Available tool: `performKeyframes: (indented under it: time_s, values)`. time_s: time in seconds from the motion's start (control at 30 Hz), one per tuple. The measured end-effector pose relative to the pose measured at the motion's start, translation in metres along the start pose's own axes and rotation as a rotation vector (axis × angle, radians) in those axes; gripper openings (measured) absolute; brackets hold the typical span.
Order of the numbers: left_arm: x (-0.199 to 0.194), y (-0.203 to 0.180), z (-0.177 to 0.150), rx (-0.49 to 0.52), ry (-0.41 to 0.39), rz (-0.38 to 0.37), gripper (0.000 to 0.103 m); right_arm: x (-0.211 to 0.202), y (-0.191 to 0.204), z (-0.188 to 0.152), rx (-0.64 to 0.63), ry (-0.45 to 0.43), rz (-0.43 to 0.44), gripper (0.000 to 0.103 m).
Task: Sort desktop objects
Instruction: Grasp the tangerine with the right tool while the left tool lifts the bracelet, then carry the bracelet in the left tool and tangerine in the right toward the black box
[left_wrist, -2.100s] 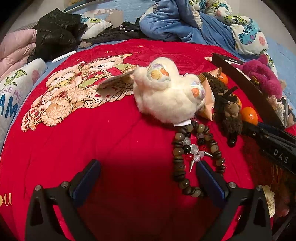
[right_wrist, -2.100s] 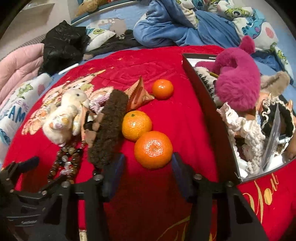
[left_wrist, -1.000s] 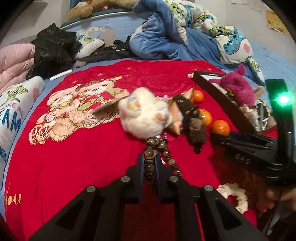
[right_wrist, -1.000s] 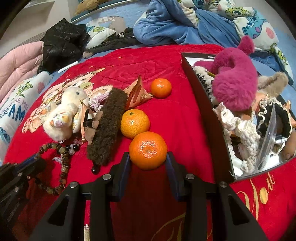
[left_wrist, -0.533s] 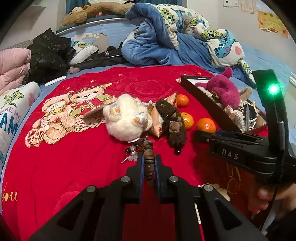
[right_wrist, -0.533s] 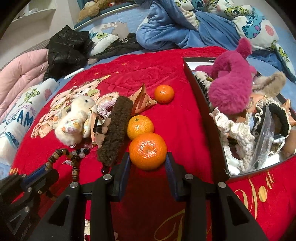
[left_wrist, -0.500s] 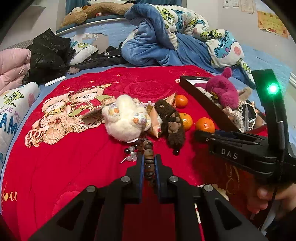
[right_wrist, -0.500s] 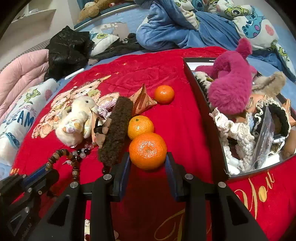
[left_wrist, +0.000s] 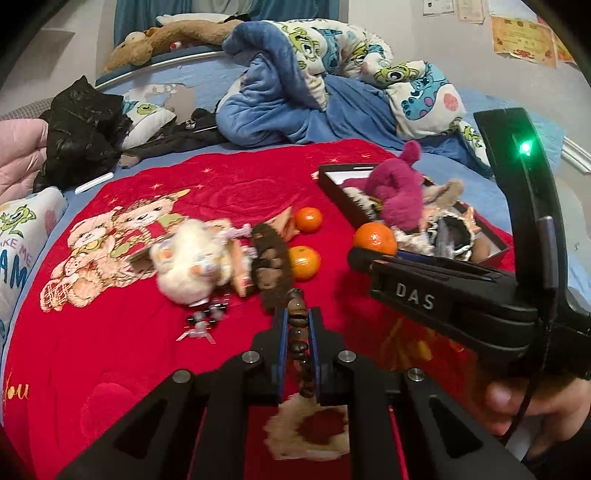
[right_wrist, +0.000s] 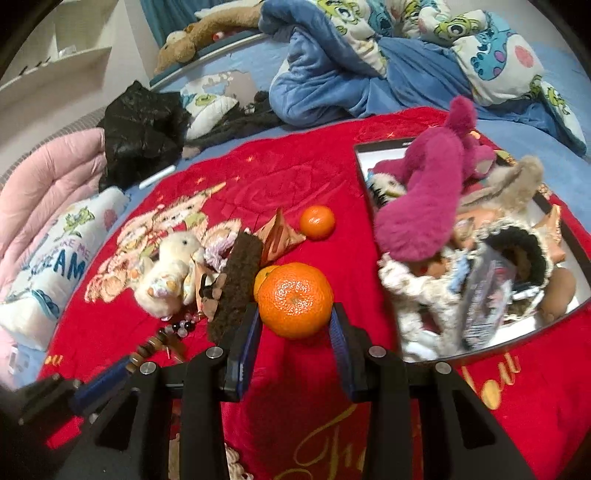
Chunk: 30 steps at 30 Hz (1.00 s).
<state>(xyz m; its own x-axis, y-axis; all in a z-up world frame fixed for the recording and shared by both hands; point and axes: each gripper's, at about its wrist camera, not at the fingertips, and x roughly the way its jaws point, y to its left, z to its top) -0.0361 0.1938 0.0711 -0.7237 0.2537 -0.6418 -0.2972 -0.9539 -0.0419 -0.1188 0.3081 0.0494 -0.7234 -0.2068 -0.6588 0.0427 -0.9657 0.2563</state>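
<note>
While each claw grips, three tangerines: one (right_wrist: 294, 300) in right claw (right_wrist: 294, 332), bead string (left_wrist: 298, 332) in left claw (left_wrist: 296, 332)

Since two seconds back I've closed my left gripper (left_wrist: 297, 325) on the brown bead bracelet (left_wrist: 298, 332) and lifted it off the red blanket (left_wrist: 122, 332); the string now hangs between the jaws, with only the small loose beads (left_wrist: 205, 320) left by the white plush (left_wrist: 192, 264). My right gripper (right_wrist: 294, 334) has clamped the nearest orange (right_wrist: 294, 300) and raised it, so it now stands closer to the open box (right_wrist: 364, 177)
</note>
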Motion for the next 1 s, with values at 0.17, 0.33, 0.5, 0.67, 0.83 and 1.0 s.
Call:
performKeyframes:
  time_s: [0.17,0.33,0.5,0.67,0.83,1.0]
  values:
    - [-0.002,-0.033,0.007,0.016,-0.003,-0.033,0.011,-0.018,-0.023,0.002,0.043,-0.029,-0.006,0.035]
    - [-0.004,-0.071,0.014,0.033,-0.017,-0.077,0.011,-0.040,-0.057,0.004,0.096,-0.069,-0.022,0.036]
    - [-0.004,-0.105,0.019,0.047,-0.017,-0.127,0.011,-0.063,-0.093,0.002,0.137,-0.097,-0.066,0.036]
    - [-0.004,-0.143,0.020,0.090,-0.024,-0.168,0.011,-0.087,-0.131,-0.006,0.185,-0.122,-0.109,0.036]
    - [-0.002,-0.160,0.020,0.081,-0.016,-0.197,0.011,-0.109,-0.167,-0.012,0.243,-0.154,-0.140,0.036]
    - [0.003,-0.163,0.021,0.076,-0.001,-0.210,0.011,-0.122,-0.191,-0.016,0.280,-0.173,-0.142,0.036]
